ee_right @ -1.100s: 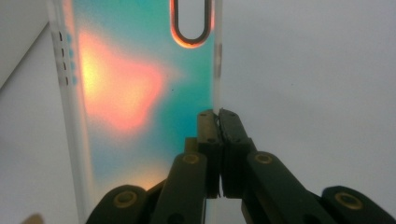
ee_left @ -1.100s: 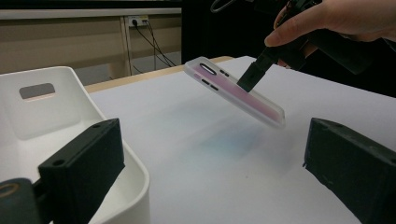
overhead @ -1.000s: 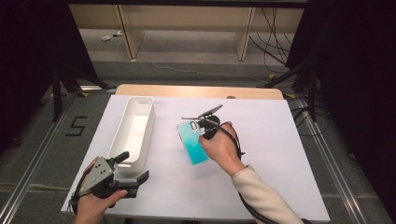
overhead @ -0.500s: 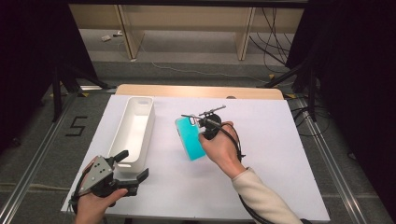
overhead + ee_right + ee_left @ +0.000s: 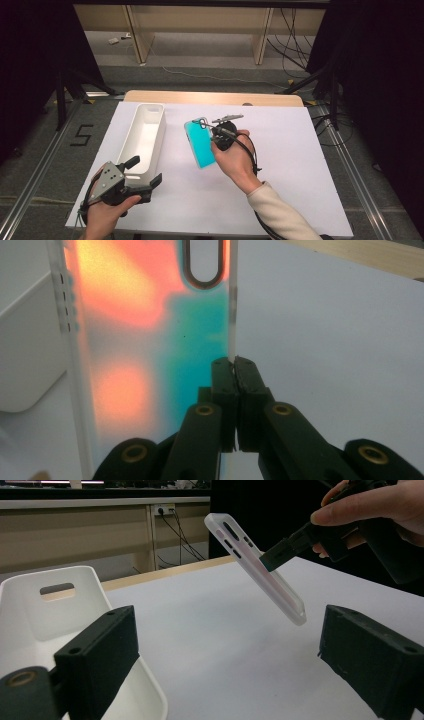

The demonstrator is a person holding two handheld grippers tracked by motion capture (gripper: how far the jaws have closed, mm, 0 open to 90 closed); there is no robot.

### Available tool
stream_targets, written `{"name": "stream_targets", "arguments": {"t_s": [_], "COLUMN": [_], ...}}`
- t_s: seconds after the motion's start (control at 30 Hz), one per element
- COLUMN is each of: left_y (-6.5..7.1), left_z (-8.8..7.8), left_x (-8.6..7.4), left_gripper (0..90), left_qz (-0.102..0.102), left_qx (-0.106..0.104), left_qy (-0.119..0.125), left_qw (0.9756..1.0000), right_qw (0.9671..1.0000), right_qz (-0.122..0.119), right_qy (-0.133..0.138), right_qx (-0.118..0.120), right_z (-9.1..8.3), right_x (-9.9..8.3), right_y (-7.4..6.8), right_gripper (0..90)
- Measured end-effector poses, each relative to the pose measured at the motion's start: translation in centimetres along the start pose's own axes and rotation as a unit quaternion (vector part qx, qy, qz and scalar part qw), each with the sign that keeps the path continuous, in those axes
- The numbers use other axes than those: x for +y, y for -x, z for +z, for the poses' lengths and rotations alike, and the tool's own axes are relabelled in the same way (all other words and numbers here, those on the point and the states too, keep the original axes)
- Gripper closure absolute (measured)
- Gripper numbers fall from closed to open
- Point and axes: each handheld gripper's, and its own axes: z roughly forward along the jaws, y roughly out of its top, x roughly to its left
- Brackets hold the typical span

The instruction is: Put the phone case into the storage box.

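A translucent phone case [image 5: 199, 146] with a teal and orange sheen hangs tilted above the white table [image 5: 290, 150], clear of its surface. My right gripper [image 5: 210, 133] is shut on the case's long edge. In the right gripper view its jaws [image 5: 234, 363] pinch the thin rim of the case [image 5: 140, 340] below the camera cut-out. The left gripper view shows the case [image 5: 260, 575] slanting down in the air, held by the right gripper [image 5: 282, 555]. My left gripper [image 5: 145, 171] stands open at the near end of the white bin [image 5: 161, 131], with nothing between its jaws [image 5: 230, 652].
The long white bin [image 5: 55, 605] lies lengthwise on the left of the table and holds nothing I can see. A wooden strip [image 5: 210, 97] borders the far edge. Metal rails [image 5: 35, 175] run along the floor on both sides. Bare table stretches right of the hand.
The phone case has shifted a little to the left, toward the bin, still in the right gripper. The left gripper has stayed put.
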Motion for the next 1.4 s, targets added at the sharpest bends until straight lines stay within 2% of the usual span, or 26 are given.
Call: {"name": "stream_targets", "arguments": {"t_s": [0.07, 0.27, 0.63, 0.8, 0.87, 0.97, 1.07, 1.13, 1.33, 1.4], "left_y": [0.1, 0.7, 1.4, 1.7, 1.9, 2.1, 2.3, 2.5, 2.8, 2.9], "left_z": [0.4, 1.8, 4.4, 5.5, 5.9, 6.3, 6.7, 7.0, 7.6, 7.7], "left_x": [0.3, 1.3, 2.8, 3.4, 3.6, 3.9, 4.1, 4.2, 4.2, 4.2], "left_gripper": [9.0, 10.4, 13.4, 14.7, 15.1, 15.6, 16.5, 17.4, 19.4, 20.4], "left_qz": [0.001, 0.008, 0.016, 0.039, 0.038, 0.038, 0.038, 0.040, 0.040, 0.039], "left_qx": [-0.006, -0.011, -0.006, 0.000, 0.002, 0.005, 0.002, -0.002, 0.004, 0.004], "left_qy": [0.002, 0.008, -0.001, -0.005, -0.010, -0.013, -0.018, -0.019, -0.027, -0.029], "left_qw": [1.0000, 0.9999, 0.9999, 0.9992, 0.9992, 0.9992, 0.9991, 0.9990, 0.9988, 0.9988], "right_qw": [1.0000, 0.9997, 0.9992, 0.9990, 0.9990, 0.9984, 0.9986, 0.9984, 0.9983, 0.9978], "right_qz": [0.004, -0.007, -0.007, -0.013, -0.008, -0.019, -0.006, -0.018, -0.016, -0.021], "right_qy": [0.004, 0.021, 0.038, 0.041, 0.042, 0.052, 0.051, 0.052, 0.056, 0.063], "right_qx": [0.000, 0.007, 0.012, 0.014, 0.013, 0.012, 0.012, 0.013, 0.010, 0.008], "right_z": [-0.1, -0.4, -0.8, -0.9, -0.9, -0.9, -1.0, -1.1, -1.3, -1.2], "right_x": [0.0, 0.0, 0.0, -0.1, -0.2, -0.1, -0.1, -0.1, -0.1, -0.1], "right_y": [-0.2, -0.7, -1.1, -1.1, -1.2, -1.2, -1.5, -1.4, -1.5, -1.6], "right_gripper": [89.4, 89.3, 89.3, 89.3, 89.4, 89.3, 89.3, 89.3, 89.3, 89.3]}}
